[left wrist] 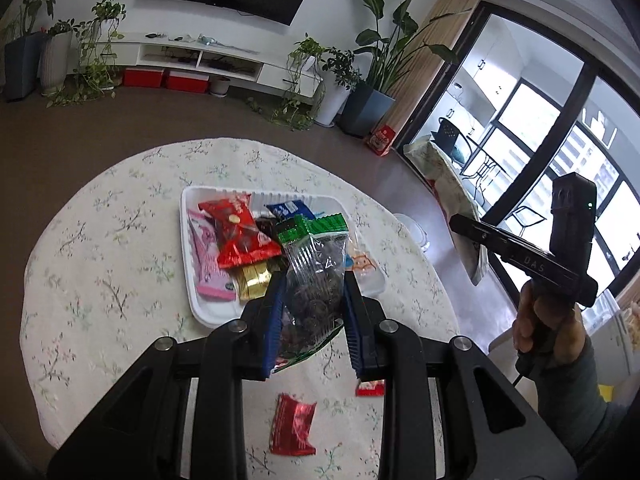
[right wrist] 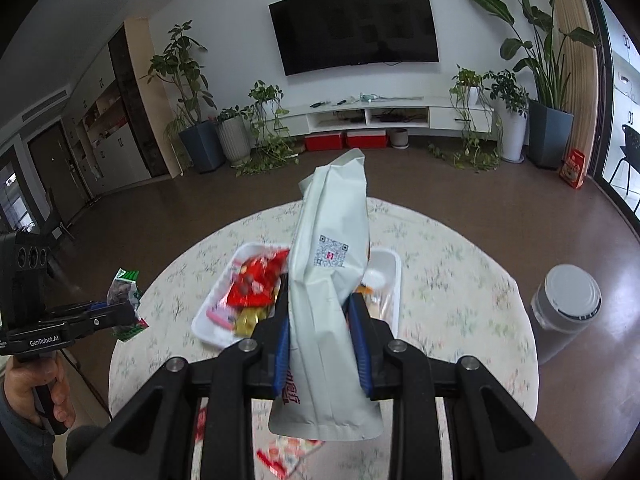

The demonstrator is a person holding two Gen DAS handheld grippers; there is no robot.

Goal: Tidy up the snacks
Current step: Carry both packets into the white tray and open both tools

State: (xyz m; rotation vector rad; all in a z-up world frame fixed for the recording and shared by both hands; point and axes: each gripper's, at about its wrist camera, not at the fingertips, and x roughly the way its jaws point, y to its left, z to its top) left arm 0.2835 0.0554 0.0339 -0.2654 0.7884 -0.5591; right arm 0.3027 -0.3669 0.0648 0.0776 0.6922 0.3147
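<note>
Two packets are riding over the tray (left wrist: 188, 280): my left gripper (left wrist: 314, 296) pinching the clear bag (left wrist: 316, 276), my right gripper (right wrist: 322, 320) clamping the upright white pouch (right wrist: 332, 264).

Round floral-clothed table (left wrist: 100, 240), white tray (left wrist: 188, 280), red packet (left wrist: 293, 426) lying loose

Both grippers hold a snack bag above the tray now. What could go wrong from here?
1. The white tray is already piled with packets, so the clear green-topped bag in the left gripper may slide off.
2. The tall white pouch in the right gripper could knock the red packet out.
</note>
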